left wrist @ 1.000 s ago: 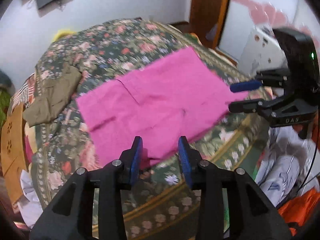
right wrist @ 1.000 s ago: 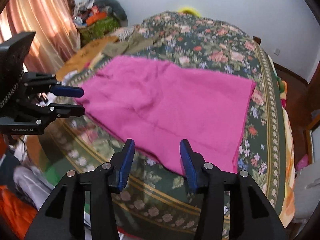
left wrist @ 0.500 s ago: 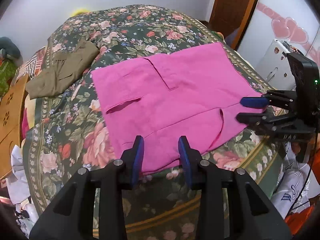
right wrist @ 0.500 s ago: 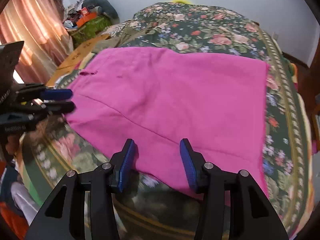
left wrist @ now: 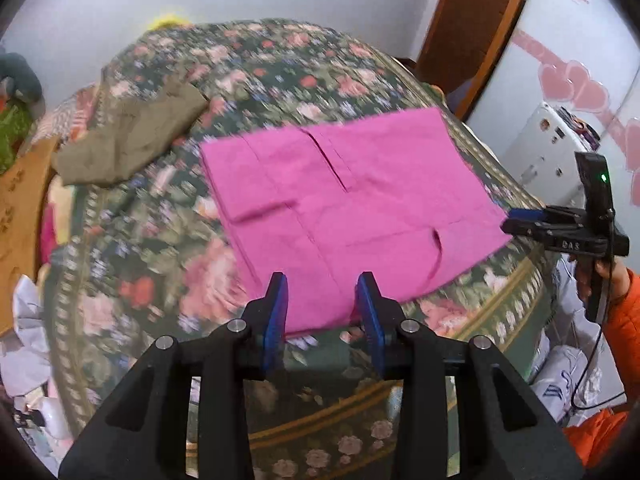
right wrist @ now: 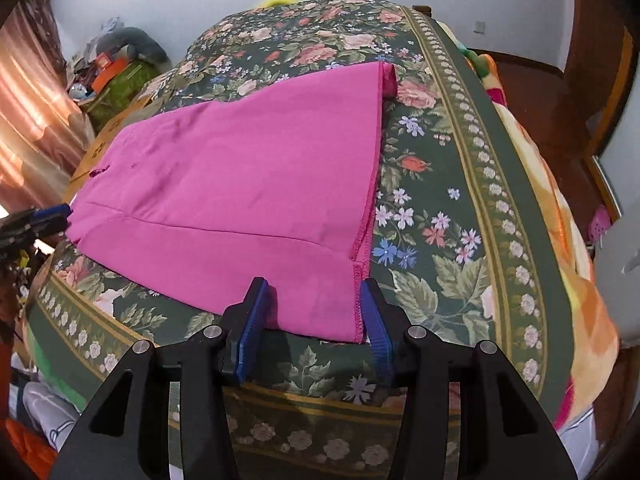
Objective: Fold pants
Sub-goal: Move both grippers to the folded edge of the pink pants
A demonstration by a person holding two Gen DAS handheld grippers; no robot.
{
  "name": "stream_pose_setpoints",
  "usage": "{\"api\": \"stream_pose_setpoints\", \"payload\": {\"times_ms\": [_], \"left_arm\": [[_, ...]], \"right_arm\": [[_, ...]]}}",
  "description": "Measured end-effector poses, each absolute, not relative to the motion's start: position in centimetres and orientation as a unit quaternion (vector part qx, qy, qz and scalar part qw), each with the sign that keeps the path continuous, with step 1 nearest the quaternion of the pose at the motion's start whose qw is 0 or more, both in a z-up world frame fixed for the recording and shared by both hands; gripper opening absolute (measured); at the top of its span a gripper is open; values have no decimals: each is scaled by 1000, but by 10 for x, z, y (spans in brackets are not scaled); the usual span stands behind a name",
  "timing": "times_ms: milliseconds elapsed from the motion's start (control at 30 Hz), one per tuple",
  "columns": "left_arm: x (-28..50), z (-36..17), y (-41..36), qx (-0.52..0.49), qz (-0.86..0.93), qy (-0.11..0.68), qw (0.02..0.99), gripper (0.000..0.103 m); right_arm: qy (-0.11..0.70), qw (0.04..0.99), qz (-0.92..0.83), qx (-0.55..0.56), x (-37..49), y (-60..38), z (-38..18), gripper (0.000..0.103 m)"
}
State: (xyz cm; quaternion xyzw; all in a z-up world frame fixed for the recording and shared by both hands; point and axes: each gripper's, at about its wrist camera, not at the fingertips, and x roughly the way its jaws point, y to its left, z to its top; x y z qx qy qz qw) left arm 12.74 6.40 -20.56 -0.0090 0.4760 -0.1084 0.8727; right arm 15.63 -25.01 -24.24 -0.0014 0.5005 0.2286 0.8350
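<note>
The flat magenta fabric pants (right wrist: 240, 184) lay spread on the floral green bedspread (right wrist: 440, 184), both the left claw (left wrist: 322, 312) and right claw (right wrist: 312, 312) gaping open at its near edge, where closing shallow risked snagging bedspread or only one layer.

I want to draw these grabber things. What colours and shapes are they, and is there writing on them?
Each tool, the left tool and the right tool, is black angular plastic with round silver screws and two flat blue fingers. Seen from the side, the right tool carries a black box with a green light, white lettering too small to read, and a thin black cable. The sleeve is orange.
</note>
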Motion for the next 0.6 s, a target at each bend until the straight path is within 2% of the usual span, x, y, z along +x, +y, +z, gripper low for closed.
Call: {"api": "stream_pose_setpoints", "payload": {"times_ms": [233,600], "left_arm": [[163,-180,98,-31,-60,458,887,40],[248,-210,124,-68,-37,480,874,40]], "right_arm": [[472,850,235,8,187,-244,-214,43],[441,868,227,0,276,-226,-205,43]]}}
